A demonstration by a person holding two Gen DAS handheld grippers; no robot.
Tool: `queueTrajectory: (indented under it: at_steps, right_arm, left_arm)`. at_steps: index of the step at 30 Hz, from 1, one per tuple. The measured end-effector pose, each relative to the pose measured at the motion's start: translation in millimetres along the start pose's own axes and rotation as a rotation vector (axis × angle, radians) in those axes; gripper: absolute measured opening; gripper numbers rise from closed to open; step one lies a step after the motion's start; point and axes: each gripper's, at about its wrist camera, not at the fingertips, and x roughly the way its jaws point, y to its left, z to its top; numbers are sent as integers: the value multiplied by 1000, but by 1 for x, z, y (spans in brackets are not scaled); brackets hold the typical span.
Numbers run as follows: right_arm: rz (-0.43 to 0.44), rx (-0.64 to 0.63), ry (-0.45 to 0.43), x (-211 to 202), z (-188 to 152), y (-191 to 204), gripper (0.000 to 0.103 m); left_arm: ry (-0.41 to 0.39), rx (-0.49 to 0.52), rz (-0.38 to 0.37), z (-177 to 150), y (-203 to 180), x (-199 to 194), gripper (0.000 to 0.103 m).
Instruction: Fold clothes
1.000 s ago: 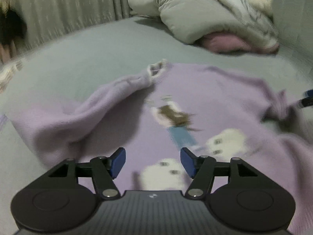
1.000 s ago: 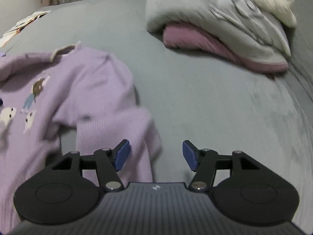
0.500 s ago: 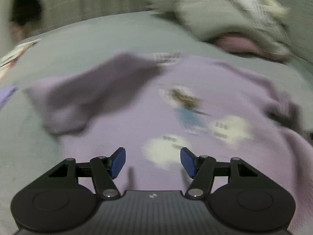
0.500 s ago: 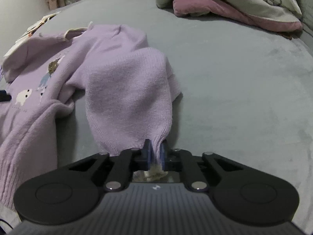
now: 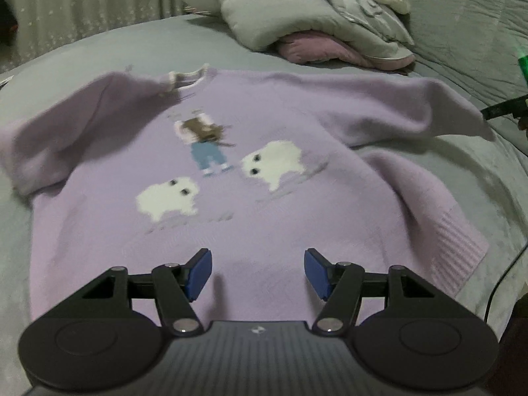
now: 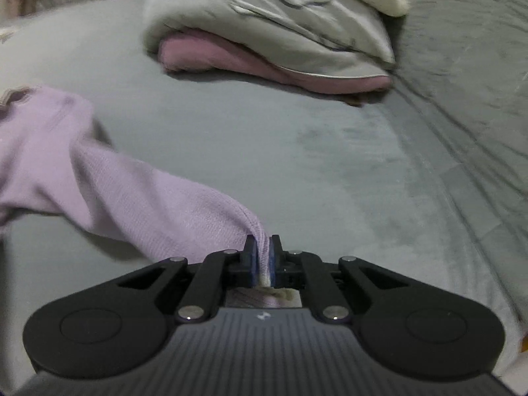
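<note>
Sweater [image 5: 264, 171] sleeve now pinched in right claw [image 6: 262, 257]; left claw [image 5: 257, 270] stays spread.

I see the lilac sweater [image 5: 264, 171] spread front-up on the grey bedspread [image 5: 99, 46], knit girl and two white sheep showing. My left gripper [image 5: 257, 272] hovers over its lower hem area, blue pads wide apart, nothing between them. Sleeve on picture left lies folded over near the collar [image 5: 184, 79]. Sleeve on picture right is stretched out toward the right edge, where a dark tip of my right gripper [image 5: 505, 110] meets its cuff. Grey duvet pile [image 5: 313, 19] over a pink layer sits behind; curtain [image 5: 82, 3] top left.
</note>
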Motion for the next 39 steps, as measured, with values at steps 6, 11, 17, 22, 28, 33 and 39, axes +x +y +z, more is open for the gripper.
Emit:
queueTrajectory:
  at_steps: [6, 11, 17, 22, 28, 33, 39]
  right_arm:
    - [-2, 113, 23, 12, -12, 5, 38]
    - [67, 98, -29, -20, -24, 15, 53]
    - [157, 6, -134, -86, -50, 35, 58]
    - [275, -102, -253, -142, -90, 72, 60]
    - [388, -225, -313, -176, -139, 129, 60]
    - [395, -272, -323, -179, -160, 167, 60]
    - [364, -262, -357, -170, -164, 190, 60]
  left_arm:
    - [11, -90, 59, -9, 37, -25, 63]
    - [-8, -122, 102, -25, 58, -60, 68]
    - [-36, -64, 150, -58, 73, -98, 71]
    - [-96, 51, 155, -101, 78, -127, 72]
    - [-104, 145, 154, -150, 78, -138, 72]
    - [-126, 174, 202, -171, 67, -126, 72]
    - [-217, 38, 278, -173, 65, -112, 66]
